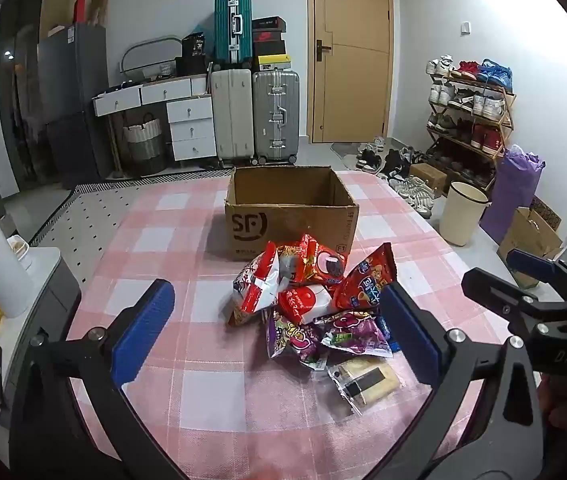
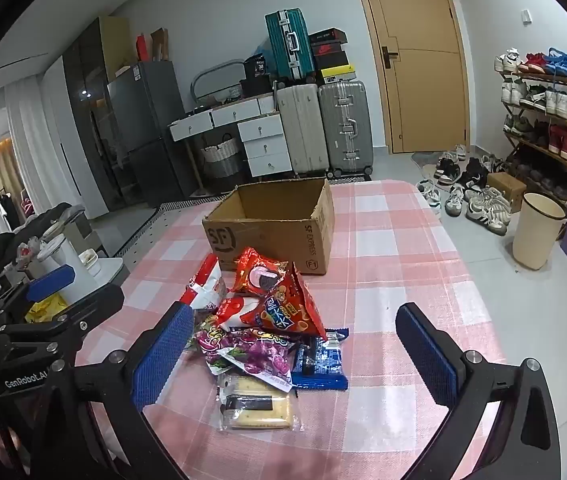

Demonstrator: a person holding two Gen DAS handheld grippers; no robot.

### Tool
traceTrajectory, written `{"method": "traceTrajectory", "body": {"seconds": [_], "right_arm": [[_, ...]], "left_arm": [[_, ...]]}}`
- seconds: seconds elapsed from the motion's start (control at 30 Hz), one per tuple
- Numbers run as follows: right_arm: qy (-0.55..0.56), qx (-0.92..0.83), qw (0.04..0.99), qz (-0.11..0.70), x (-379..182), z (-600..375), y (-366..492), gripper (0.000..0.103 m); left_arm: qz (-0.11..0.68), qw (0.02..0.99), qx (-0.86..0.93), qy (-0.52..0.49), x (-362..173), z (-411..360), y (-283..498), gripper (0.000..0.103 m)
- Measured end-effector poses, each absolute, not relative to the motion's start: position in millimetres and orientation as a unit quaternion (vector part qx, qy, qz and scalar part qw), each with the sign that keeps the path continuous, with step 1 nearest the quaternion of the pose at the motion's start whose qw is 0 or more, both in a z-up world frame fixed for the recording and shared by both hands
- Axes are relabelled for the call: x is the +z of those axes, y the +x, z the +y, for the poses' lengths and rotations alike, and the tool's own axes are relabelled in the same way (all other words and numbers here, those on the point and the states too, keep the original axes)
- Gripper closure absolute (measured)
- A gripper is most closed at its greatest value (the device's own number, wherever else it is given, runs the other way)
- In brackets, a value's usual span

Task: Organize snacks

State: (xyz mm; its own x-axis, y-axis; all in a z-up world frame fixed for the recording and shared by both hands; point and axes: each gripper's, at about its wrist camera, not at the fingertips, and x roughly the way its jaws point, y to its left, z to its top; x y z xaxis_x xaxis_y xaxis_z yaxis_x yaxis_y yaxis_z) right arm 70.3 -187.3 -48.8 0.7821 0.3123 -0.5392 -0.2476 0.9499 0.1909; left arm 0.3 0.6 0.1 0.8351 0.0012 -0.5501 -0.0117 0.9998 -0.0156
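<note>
Tabletop under pink-white check cloth, far edge rounding off just behind box, left edge running down beside grey side cabinet, right edge dropping to tiled floor. Bare cloth wide open left of pile and right of pile; near strip in front of pile also free.

Cardboard box marked SF, flaps open, upright, set toward far edge of tabletop, nothing seen inside from this angle. Narrow gap of cloth between box front and nearest packets.

Snack pile heaped mid-tabletop, just in front of box. Red packets on top and rearmost, purple packets below and overlapping, blue packet on pile's right side in right wrist view, clear-wrapped cracker pack nearest, lying flat at front edge of pile.

Left gripper spread fully wide, empty, blue pads flanking pile from above, touching nothing. Right gripper likewise fully wide, empty, left pad close over pile's left side, right pad over bare cloth.

Beige bin on floor off right edge, well apart from tabletop.
</note>
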Motion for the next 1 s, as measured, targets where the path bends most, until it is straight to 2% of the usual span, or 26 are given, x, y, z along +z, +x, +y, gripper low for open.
{"method": "traceTrajectory", "body": {"seconds": [0.37,1.0], "right_arm": [[0.063,0.148,0.942,0.295,-48,-192,69,0.0],[0.059,0.148,0.943,0.294,-52,-189,70,0.0]], "left_arm": [[0.291,0.956,-0.003,-0.02,-11,9,9,0.001],[0.277,0.961,0.001,-0.011,0,3,-3,0.001]]}}
